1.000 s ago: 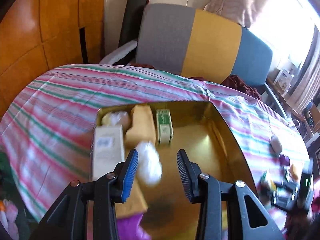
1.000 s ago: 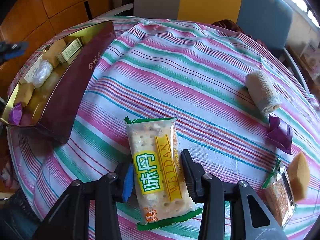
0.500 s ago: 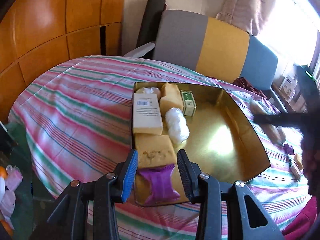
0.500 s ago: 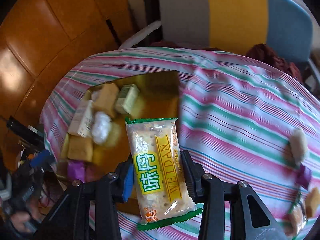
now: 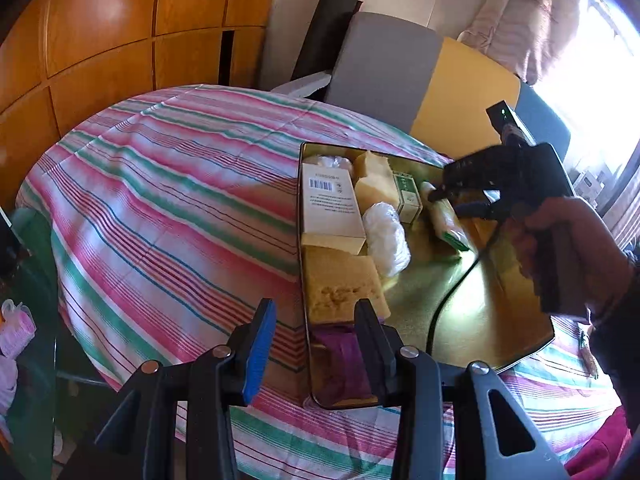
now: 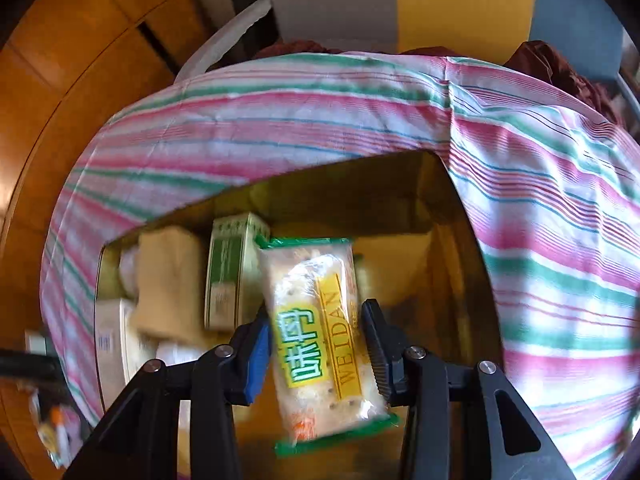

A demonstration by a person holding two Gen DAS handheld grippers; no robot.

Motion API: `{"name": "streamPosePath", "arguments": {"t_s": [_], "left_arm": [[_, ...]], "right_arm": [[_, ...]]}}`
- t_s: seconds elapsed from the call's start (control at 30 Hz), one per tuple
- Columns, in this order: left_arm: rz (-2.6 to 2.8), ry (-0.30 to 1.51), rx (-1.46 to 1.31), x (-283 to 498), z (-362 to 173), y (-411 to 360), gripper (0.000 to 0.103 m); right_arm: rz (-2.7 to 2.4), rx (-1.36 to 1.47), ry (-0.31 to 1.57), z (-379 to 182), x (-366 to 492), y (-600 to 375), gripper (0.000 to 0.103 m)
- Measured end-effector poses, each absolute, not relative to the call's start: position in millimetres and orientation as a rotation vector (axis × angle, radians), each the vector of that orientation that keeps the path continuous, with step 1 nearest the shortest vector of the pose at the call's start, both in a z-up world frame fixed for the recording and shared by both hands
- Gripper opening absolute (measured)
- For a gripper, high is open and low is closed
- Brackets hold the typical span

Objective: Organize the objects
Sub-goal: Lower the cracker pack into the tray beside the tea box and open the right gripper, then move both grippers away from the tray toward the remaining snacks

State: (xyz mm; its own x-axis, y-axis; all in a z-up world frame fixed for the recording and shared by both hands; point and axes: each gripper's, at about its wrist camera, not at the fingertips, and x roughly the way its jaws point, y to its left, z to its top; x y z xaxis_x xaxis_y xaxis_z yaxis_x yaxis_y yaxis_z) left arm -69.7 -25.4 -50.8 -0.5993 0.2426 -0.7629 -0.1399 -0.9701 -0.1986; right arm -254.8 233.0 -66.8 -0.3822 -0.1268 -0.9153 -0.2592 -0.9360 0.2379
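Resting on a round table under a pink, green and white striped cloth, a gold tin tray holds a white box, yellow sponge pieces, a white wrapped bundle, a small green-and-white carton and a purple wrapper along its left side. Over the tray's middle the right gripper is opening around a cracker packet, which sits tilted between its jaws beside the carton; the left gripper hangs narrowly parted and empty above the tray's near left corner. Wooden panels and a grey, yellow and blue chair stand behind; the right view is blurred, so contact between pads and packet is unclear.
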Motion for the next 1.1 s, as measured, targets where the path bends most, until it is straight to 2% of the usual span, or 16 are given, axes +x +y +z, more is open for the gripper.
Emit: {"name": "streamPosePath", "arguments": {"t_s": [0.07,0.4,0.47,0.53,0.7,0.93,1.1], "left_arm": [[2.627,-0.175,-1.287,-70.6,-52.9,-25.7,0.041],[2.654,-0.141,-1.260,-67.3,-48.4,-23.3,0.041],[2.659,-0.128,-1.244,-64.7,-45.5,-20.7,0.041],[2.657,-0.111,-1.234,-62.3,-43.3,-16.9,0.041],[2.645,-0.065,-1.197,-52.5,-35.0,-3.4,0.041],[2.615,0.030,-1.112,-33.8,-19.6,21.0,0.041],[2.570,0.083,-1.084,-25.9,-13.8,41.1,0.041]], "right_arm": [[2.524,-1.678,0.575,-66.4,-258.3,234.3,0.050],[2.730,-1.553,0.394,-40.0,-214.4,228.0,0.048],[2.755,-1.535,0.349,-34.6,-196.3,227.6,0.049],[2.778,-1.515,0.309,-30.1,-176.1,227.8,0.057],[2.825,-1.462,0.242,-23.5,-123.4,236.1,0.064],[2.811,-1.401,0.150,-21.3,-61.1,262.9,0.066],[2.736,-1.366,0.169,-23.0,-21.8,302.2,0.070]]}}
